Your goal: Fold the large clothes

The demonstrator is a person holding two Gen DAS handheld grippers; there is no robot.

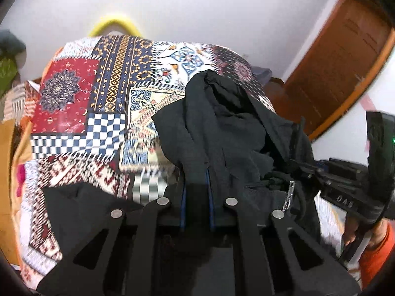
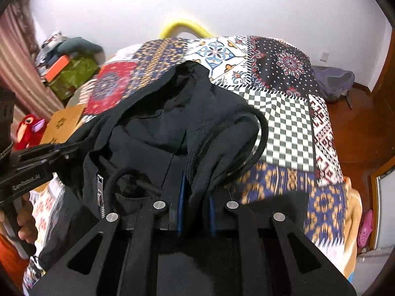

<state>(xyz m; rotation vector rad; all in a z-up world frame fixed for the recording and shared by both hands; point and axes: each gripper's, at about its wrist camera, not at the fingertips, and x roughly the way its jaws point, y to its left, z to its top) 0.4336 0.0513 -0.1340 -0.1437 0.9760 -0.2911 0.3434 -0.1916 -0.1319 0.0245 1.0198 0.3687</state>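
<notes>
Both grippers clamped on the same black hooded zip-up jacket (image 1: 222,128), holding it bunched above a bed covered with a patchwork-print bedspread (image 1: 81,103). Left gripper (image 1: 196,172): blue-padded fingers (image 1: 183,197) pinched nearly together with a fold of the black fabric running between them; cloth drapes forward over the fingertips. Right gripper (image 2: 195,180): same state, blue pads close together on a fold of the jacket, with a black drawcord (image 2: 190,165) hanging down into the gap. Hood opening faces up in the right wrist view, its rim curving toward the checkered patch of the bedspread. Silver metal zipper (image 2: 100,192) sits left of the right gripper's fingers; in the left wrist view the zipper pull shows to the right of the left gripper. Each camera sees the other gripper at the frame edge, gripping the jacket, with a hand (image 2: 26,224) on its handle and an orange sleeve (image 1: 377,254) behind. Lower part of the jacket lies on the bedspread under the left gripper. Background: white wall, yellow curved bed rail (image 2: 185,28), brown wooden door (image 1: 340,61), red plush toy (image 2: 29,128) beside the bed.
</notes>
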